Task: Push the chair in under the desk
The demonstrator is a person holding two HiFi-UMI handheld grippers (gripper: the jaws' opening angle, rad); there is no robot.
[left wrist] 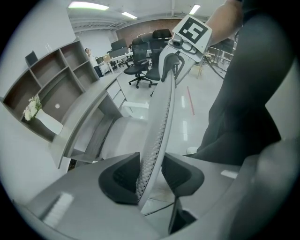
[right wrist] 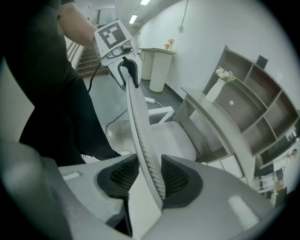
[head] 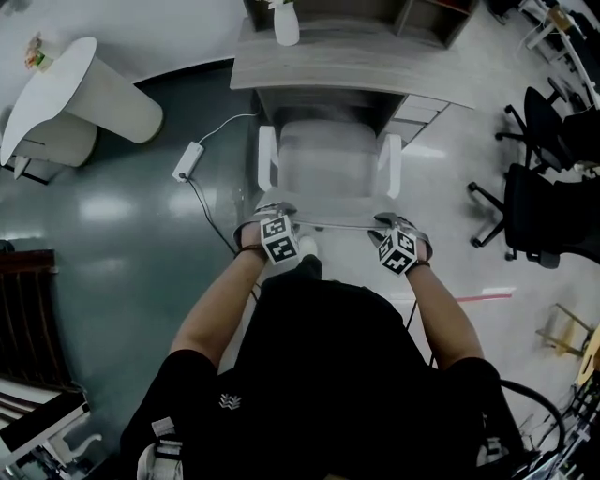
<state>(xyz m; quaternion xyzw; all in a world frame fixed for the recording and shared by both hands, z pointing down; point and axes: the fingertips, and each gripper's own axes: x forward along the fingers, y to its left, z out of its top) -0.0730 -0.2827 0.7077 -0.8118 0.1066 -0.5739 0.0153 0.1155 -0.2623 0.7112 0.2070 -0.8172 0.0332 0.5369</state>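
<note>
Fingers [left wrist: 117, 180] of L gripper [left wrist: 151, 178] are clamped on the mesh backrest [left wrist: 161, 117] of a white chair [left wrist: 123, 136], per left gripper view. Right gripper view: R gripper [right wrist: 149, 180] fingers [right wrist: 182, 183] pinch same backrest. Head view: both grippers hold the backrest's top edge; chair faces grey counter [head: 328, 66], seat front just at its edge, white vase [head: 286, 23] on top.

A white vase [head: 286, 23] stands at twelve o'clock, a white counter [head: 75, 98] at ten, a power strip [head: 188, 161] nearer the middle, black office chairs [head: 530, 202] at three.
</note>
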